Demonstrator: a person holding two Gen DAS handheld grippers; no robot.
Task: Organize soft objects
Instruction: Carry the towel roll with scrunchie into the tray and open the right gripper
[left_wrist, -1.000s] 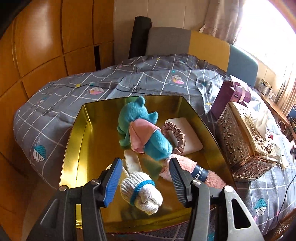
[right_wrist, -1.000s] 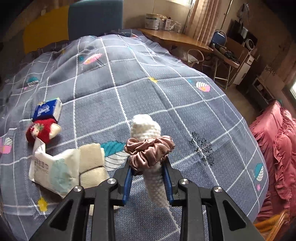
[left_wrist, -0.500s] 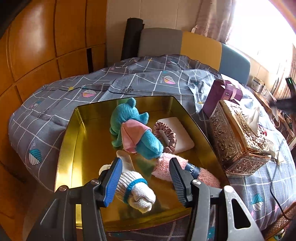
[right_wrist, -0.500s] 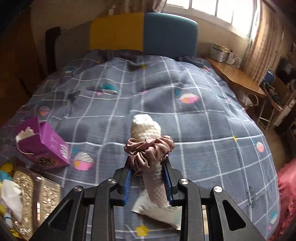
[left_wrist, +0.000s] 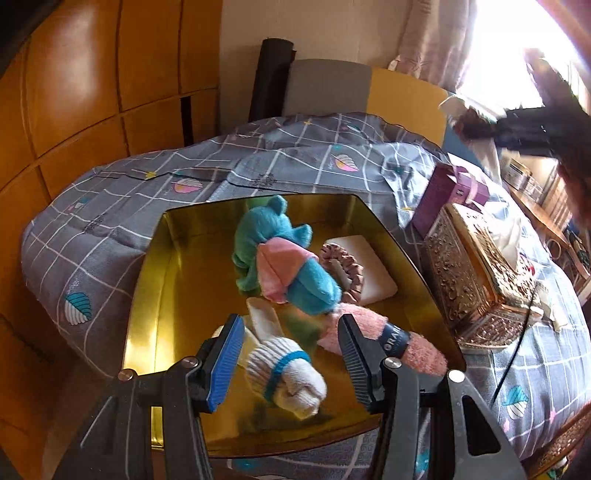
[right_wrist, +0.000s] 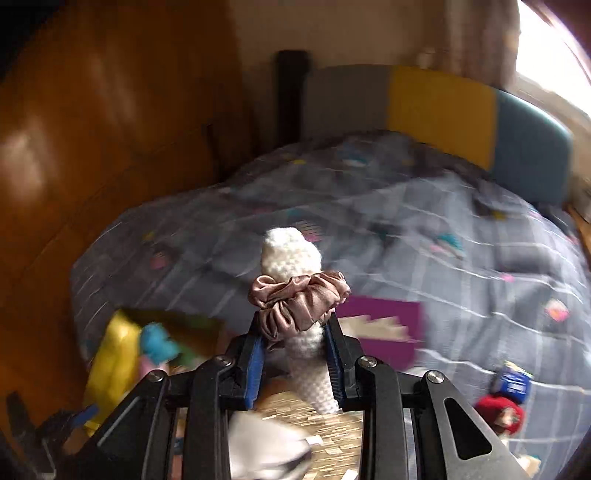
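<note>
Right gripper (right_wrist: 295, 363): I am clamping the white knit roll (right_wrist: 291, 254) low on its body, a brown scrunchie (right_wrist: 299, 301) ringing it above my pads.
Left gripper (left_wrist: 291, 354): I am holding my jaws apart around a white sock (left_wrist: 286, 373), pads not touching it, over the gold tray (left_wrist: 147, 295).
Handling: the roll is looking light, soft and squashy; the satin scrunchie may be slipping upward.
Grip: I am judging mid-body, below the scrunchie, the safest hold.

Behind my right claw (right_wrist: 294, 354) everything smears: the grey checked quilt (right_wrist: 406, 236), a purple box (right_wrist: 384, 332) just right of it, the gold tray (right_wrist: 110, 350) to its left. My fingers hide the white knitted roll's (right_wrist: 291, 254) lower end.
</note>
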